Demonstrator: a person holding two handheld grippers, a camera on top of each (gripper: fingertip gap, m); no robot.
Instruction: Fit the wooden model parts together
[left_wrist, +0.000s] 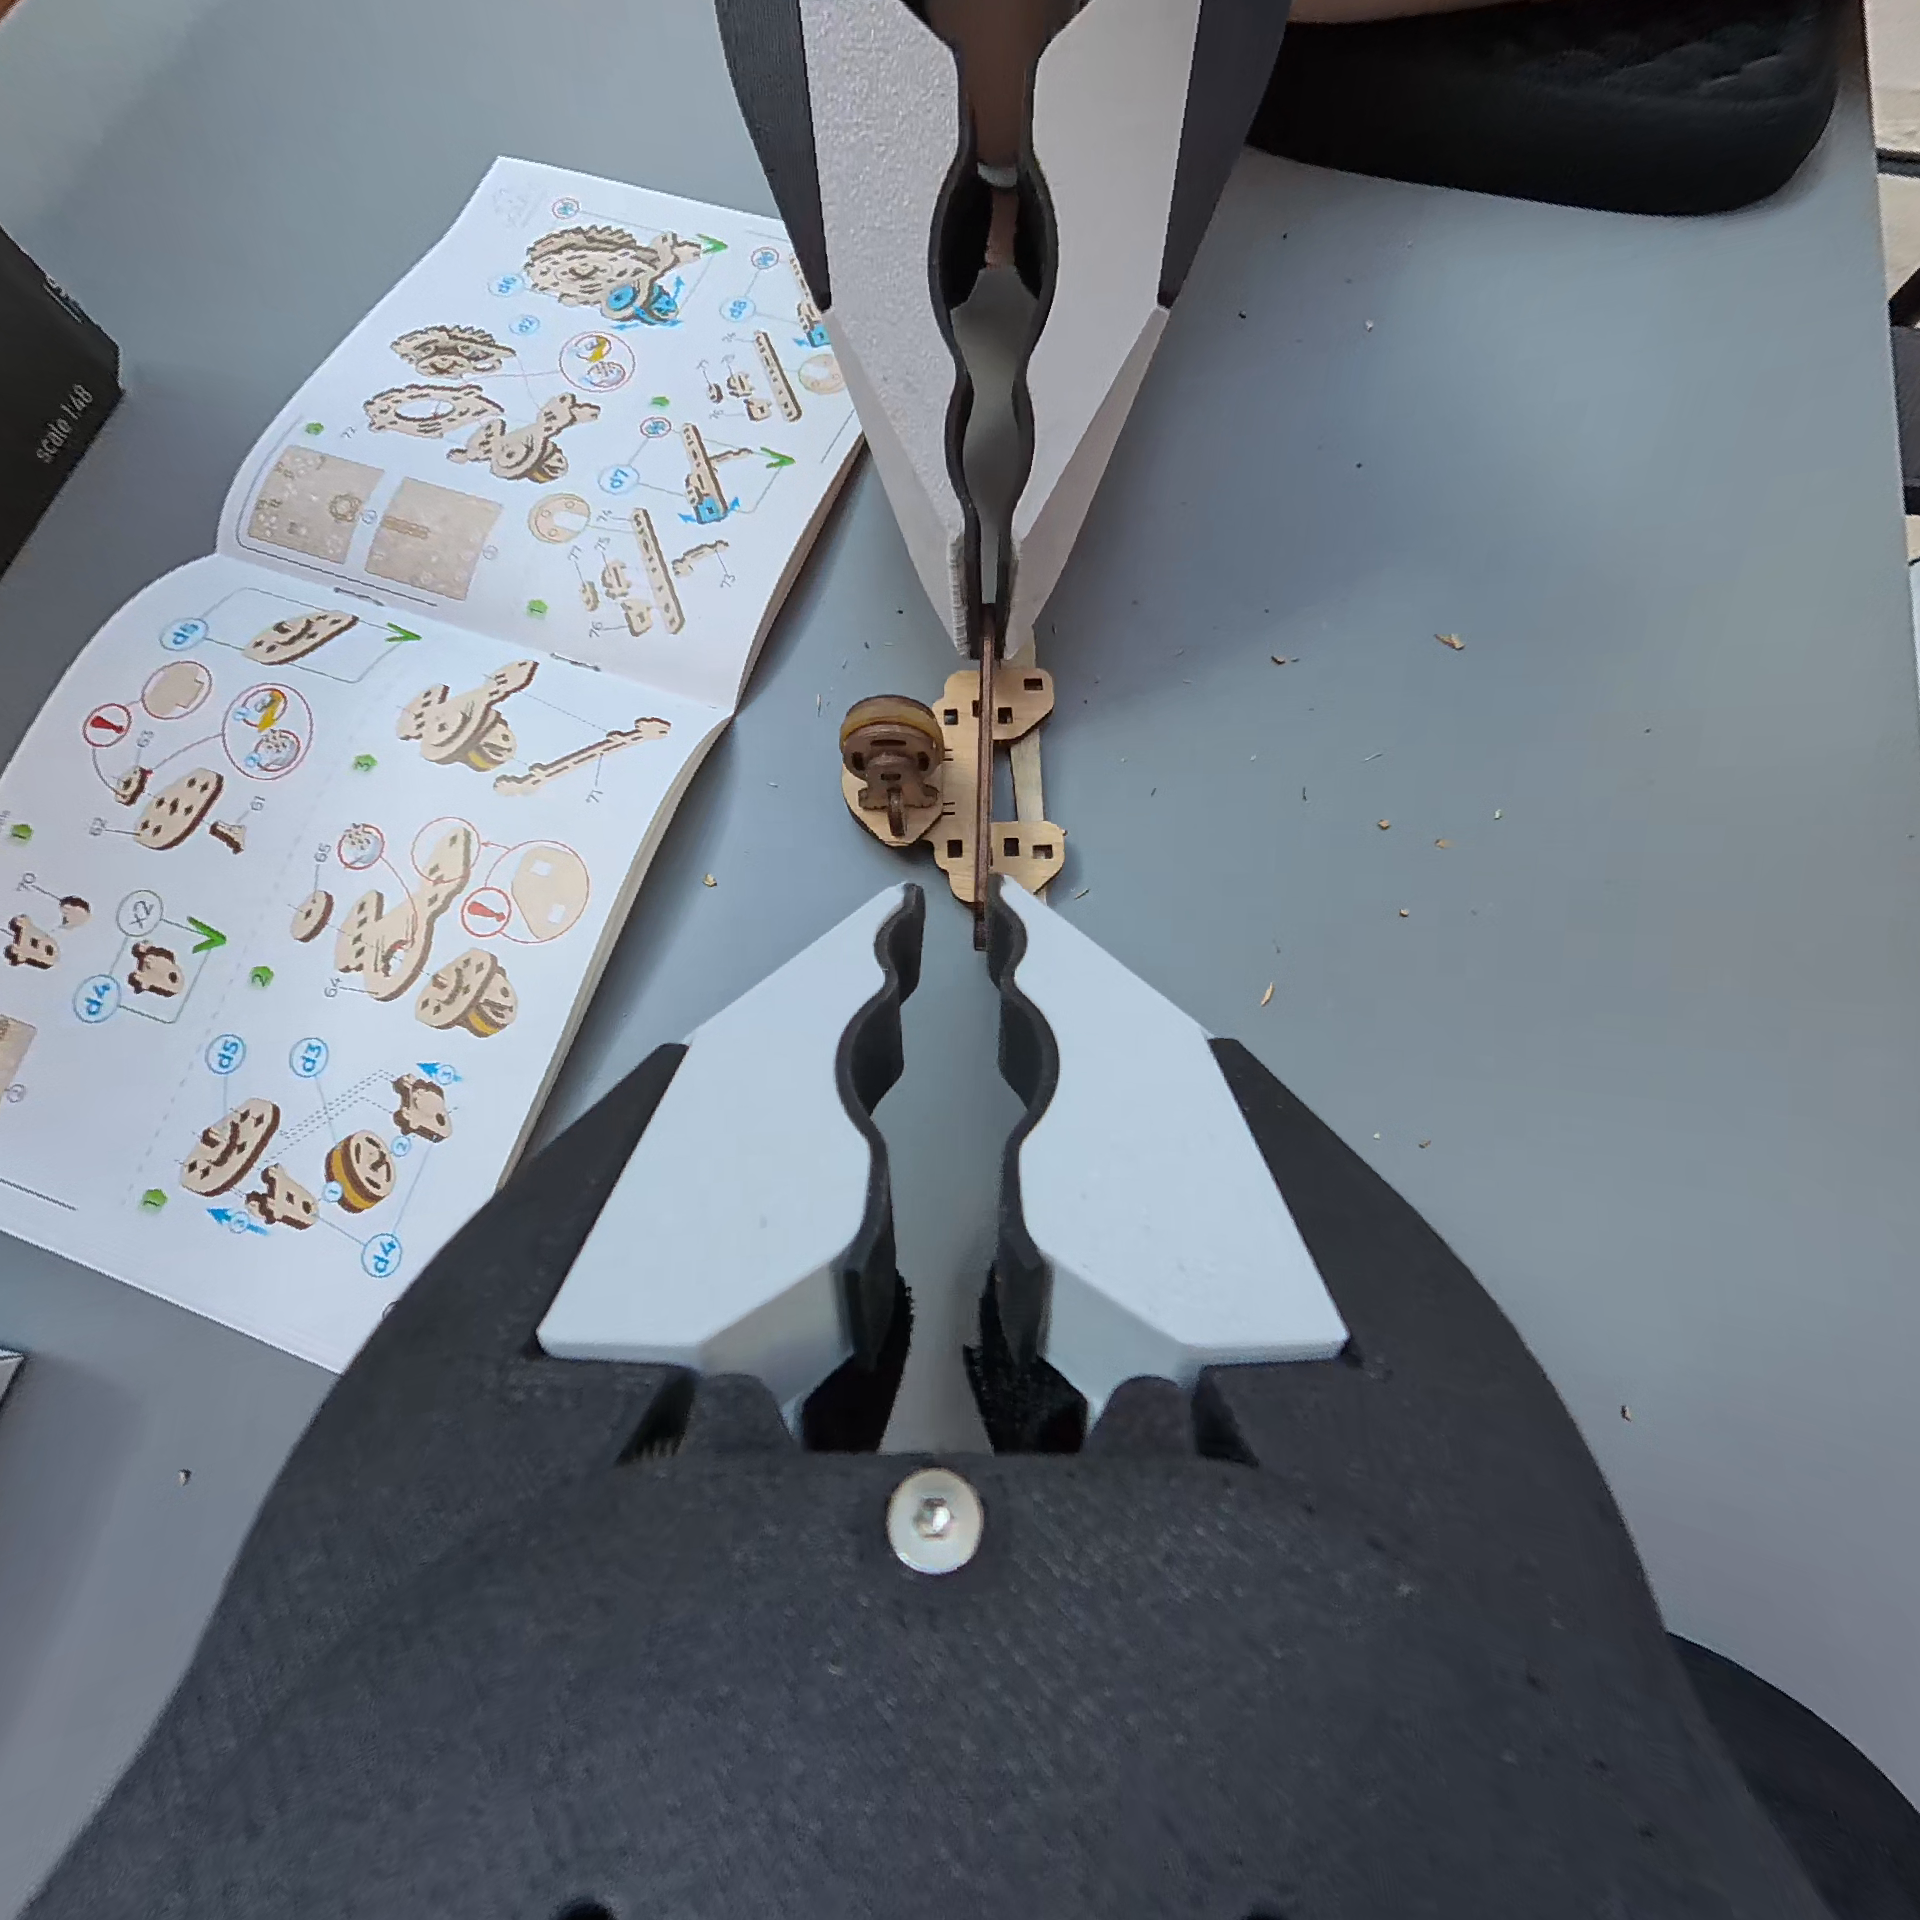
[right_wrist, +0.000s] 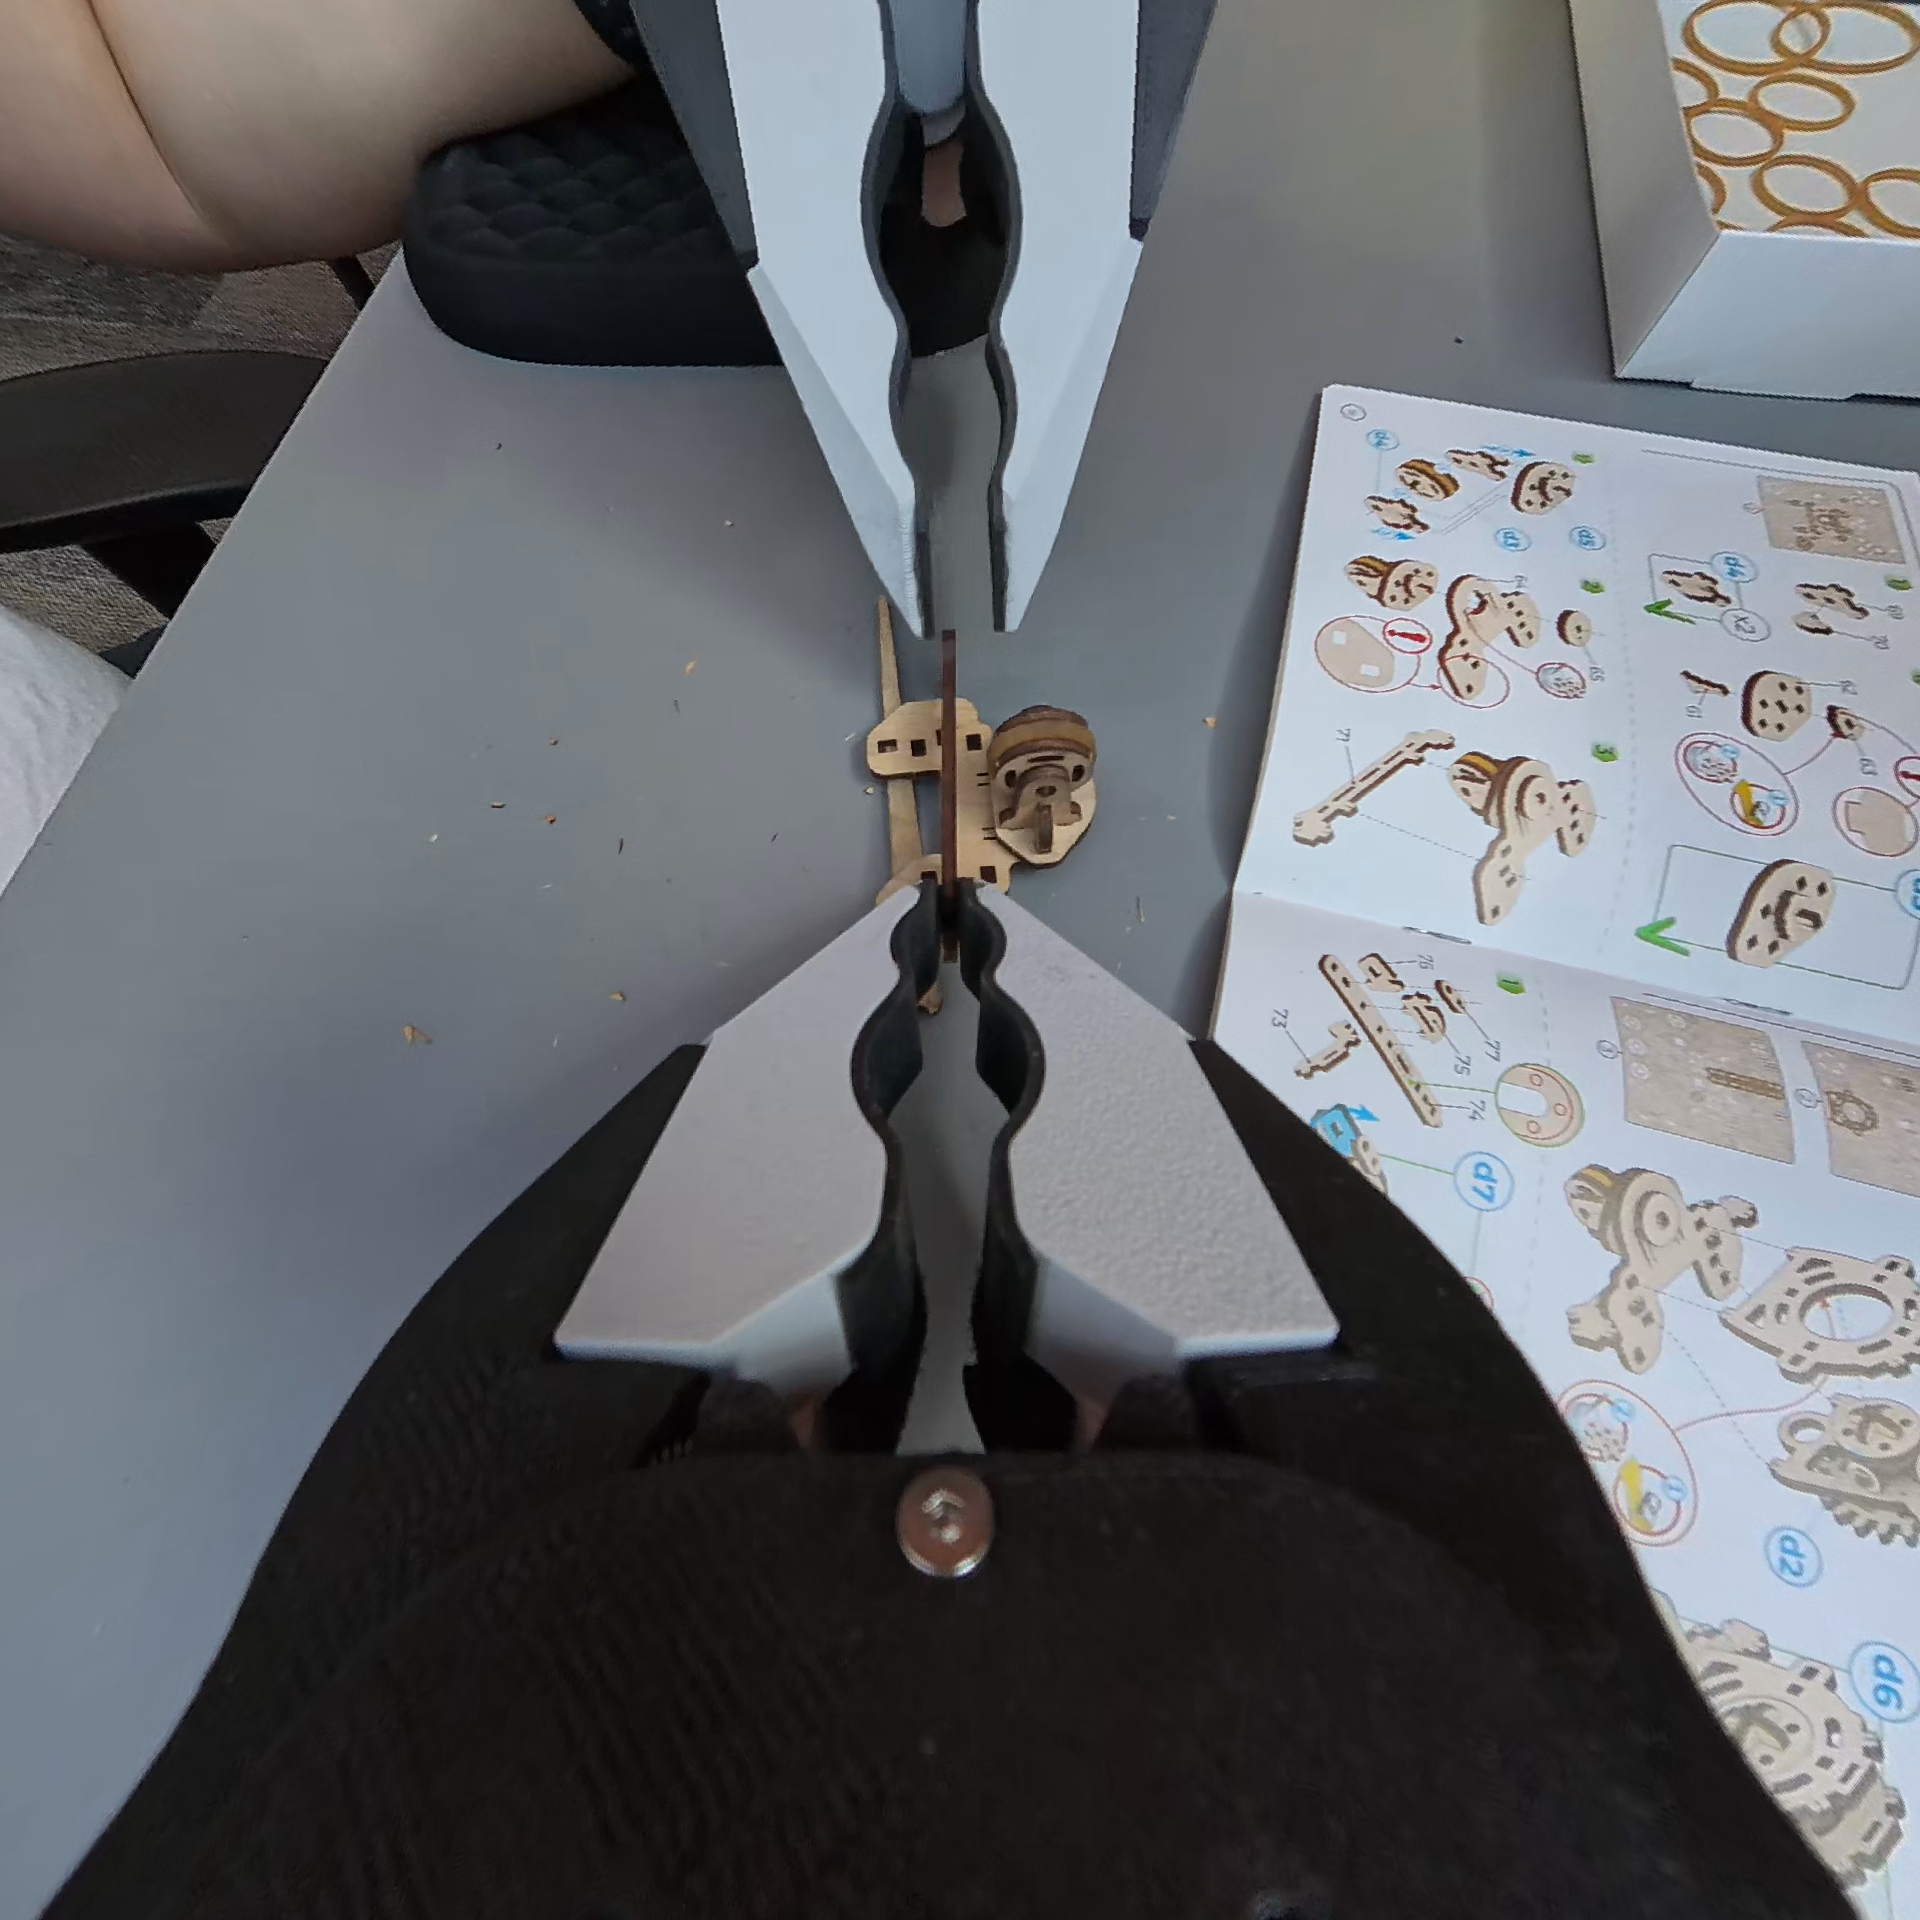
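At the frame centre we saw a thin dark wooden strip (left_wrist: 983, 779) standing on edge over the pale flat wooden model piece (left_wrist: 997, 774). Our right gripper (right_wrist: 943, 914) pinched its near end; our left gripper (left_wrist: 954, 914) stood narrowly apart, one finger (left_wrist: 1006, 920) touching the strip.

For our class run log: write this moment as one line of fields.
right claw: shut on thin dark wooden strip | left claw: open | pale wooden slotted plate: on grey table

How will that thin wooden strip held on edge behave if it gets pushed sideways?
The thin wooden strip is probably light and stiff lengthwise, but likely snaps under sideways force. Only the right gripper clamps one end, so it may pivot. The left gripper stands open.
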